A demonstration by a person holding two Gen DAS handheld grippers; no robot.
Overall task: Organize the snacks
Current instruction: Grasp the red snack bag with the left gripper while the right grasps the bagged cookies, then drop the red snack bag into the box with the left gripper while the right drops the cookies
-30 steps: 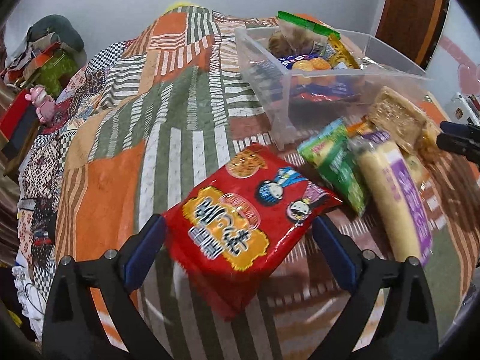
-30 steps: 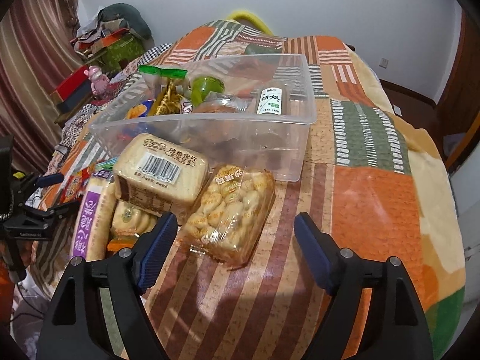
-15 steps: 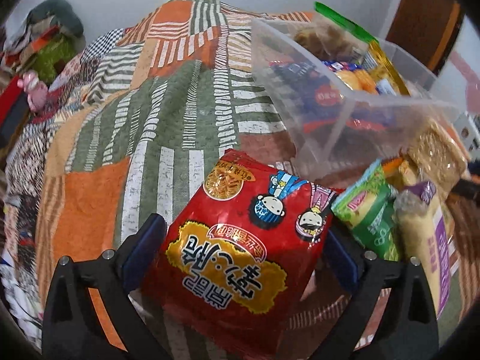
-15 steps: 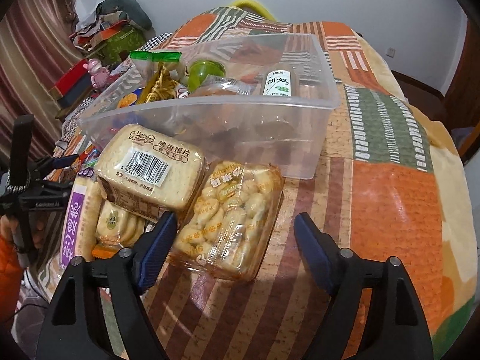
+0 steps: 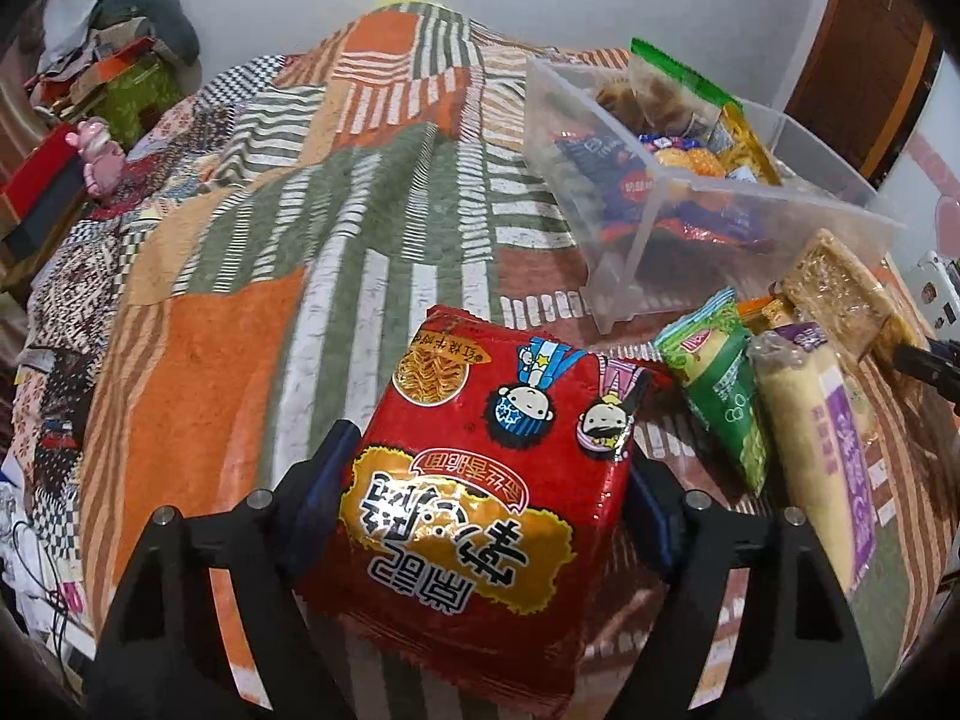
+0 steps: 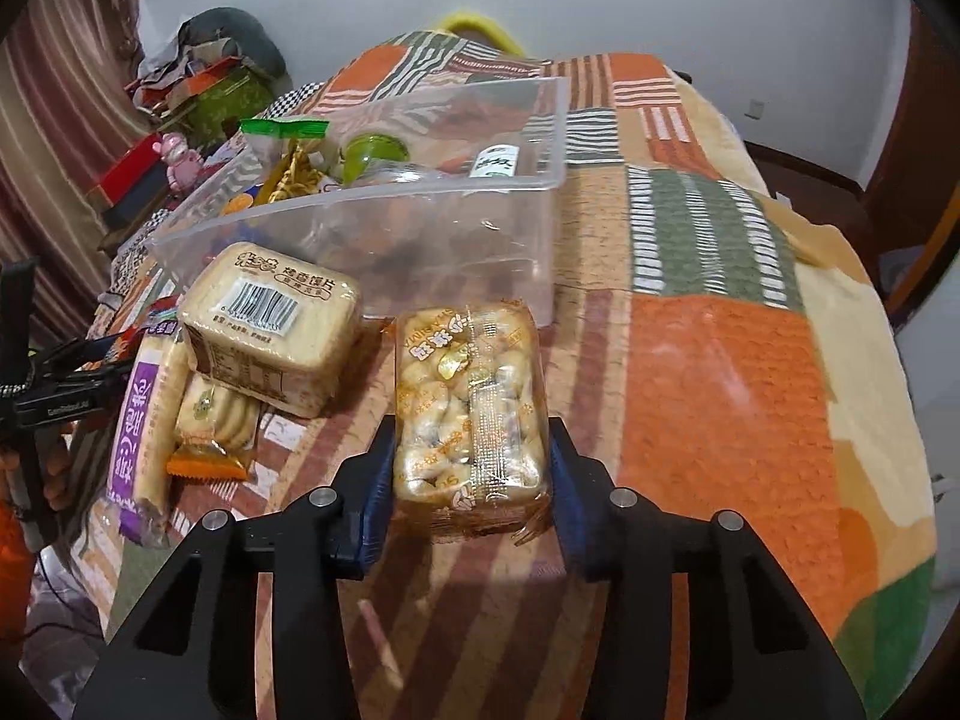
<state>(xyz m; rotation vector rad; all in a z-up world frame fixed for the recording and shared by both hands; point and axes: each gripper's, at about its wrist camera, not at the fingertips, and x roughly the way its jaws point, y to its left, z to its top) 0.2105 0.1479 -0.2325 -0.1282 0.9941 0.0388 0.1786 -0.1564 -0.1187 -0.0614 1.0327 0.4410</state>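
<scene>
Task partly done, by my reading. The clear bin (image 6: 420, 228) at upper centre of the right view already holds several snacks: a green-topped bag (image 6: 282, 132), a gold packet, a green cup (image 6: 372, 153) and a white-labelled bottle (image 6: 495, 162). In the left view the bin (image 5: 780, 204), at upper right, also shows blue and orange packets.

Still out on the patchwork bedspread (image 5: 240, 300): red noodle pack (image 5: 492, 480), green pack (image 5: 726, 396) and purple roll (image 5: 834, 444) at right of the left view; in the right view the biscuit tray (image 6: 471, 414), bread pack (image 6: 270, 330) and small cookie pack (image 6: 213, 414) at left centre.

Left gripper (image 5: 486, 510): jaws closing, standing fairly wide, pads against both sides of the noodle pack at lower centre.
Right gripper (image 6: 471, 480): jaws closing, narrow, pressed on the biscuit tray just in front of the bin.

Six items left at least; two in hand.
</scene>
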